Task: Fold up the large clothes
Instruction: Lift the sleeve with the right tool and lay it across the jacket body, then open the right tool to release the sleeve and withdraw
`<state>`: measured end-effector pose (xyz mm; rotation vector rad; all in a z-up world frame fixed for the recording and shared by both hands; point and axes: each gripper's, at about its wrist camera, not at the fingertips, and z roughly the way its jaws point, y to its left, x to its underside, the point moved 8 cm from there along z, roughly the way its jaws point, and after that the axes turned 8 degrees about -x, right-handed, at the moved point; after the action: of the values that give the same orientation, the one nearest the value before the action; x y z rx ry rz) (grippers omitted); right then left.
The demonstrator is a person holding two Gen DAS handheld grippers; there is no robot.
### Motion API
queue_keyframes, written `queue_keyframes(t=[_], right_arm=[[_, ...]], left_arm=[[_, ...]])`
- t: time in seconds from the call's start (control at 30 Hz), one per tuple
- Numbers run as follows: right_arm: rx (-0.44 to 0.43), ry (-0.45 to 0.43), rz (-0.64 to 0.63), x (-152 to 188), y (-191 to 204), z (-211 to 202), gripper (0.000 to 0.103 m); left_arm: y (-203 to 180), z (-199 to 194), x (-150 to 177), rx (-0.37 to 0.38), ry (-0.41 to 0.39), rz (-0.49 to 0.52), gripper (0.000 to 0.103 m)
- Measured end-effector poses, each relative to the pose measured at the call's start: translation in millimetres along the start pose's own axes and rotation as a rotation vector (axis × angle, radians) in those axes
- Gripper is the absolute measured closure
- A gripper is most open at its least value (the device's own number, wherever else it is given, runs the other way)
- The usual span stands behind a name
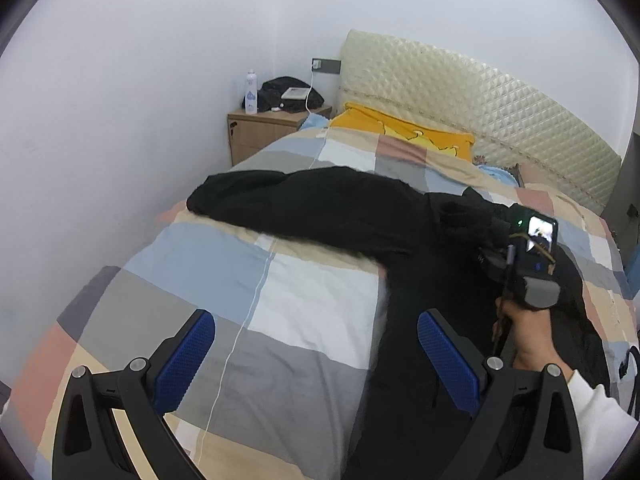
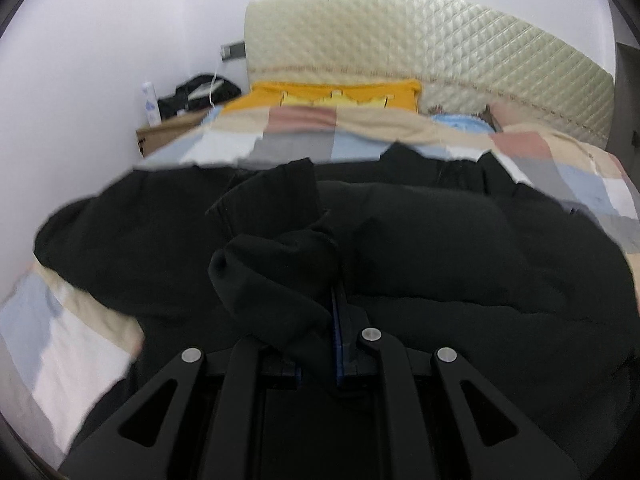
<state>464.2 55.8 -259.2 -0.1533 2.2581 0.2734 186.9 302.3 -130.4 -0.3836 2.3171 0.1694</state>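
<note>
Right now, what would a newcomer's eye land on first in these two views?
First the black garment sprawled across the checked quilt, one sleeve stretched toward the wall. Next, the right gripper is shut on a bunch of that cloth, while the left gripper hangs open over the quilt's near edge. Behind, a yellow pillow lies against the quilted headboard.

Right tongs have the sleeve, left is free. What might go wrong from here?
1. The right tongs are shut on a thick bunch of the black garment; it may slip out mid-fold.
2. A white cable runs along the quilt beside the garment; dragging fabric may snag it.
3. The left tongs are open, pinning nothing, so the whole garment may shift.
</note>
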Motion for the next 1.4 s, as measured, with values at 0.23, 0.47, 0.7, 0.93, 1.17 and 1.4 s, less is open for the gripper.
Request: queue_keyframes(t=[0.23, 0.47, 0.7, 0.93, 1.17, 1.4], right_arm=[[0.016, 0.062, -0.015, 16, 0, 19, 0.089], [-0.009, 0.075, 0.052, 8, 2, -3, 0.077], [-0.095, 0.011, 0.012, -8, 23, -46, 0.031], [-0.147, -0.063, -0.001, -32, 17, -111, 0.031], [-0.128, -0.168, -0.01, -61, -12, -204, 0.031], [-0.115, -0.252, -0.002, -70, -43, -299, 0.03]], left_arm=[[4, 12, 8, 0.014, 0.026, -0.003, 0.0], [2, -3, 1, 0.049, 0.003, -0.023, 0.0], [-9, -29, -1, 0.061, -0.014, -0.024, 0.0], [-29, -65, -6, 0.056, -0.066, 0.019, 0.0], [-61, -111, -18, 0.072, -0.14, 0.061, 0.0], [-94, -148, -18, 0.092, -0.176, 0.089, 0.0]])
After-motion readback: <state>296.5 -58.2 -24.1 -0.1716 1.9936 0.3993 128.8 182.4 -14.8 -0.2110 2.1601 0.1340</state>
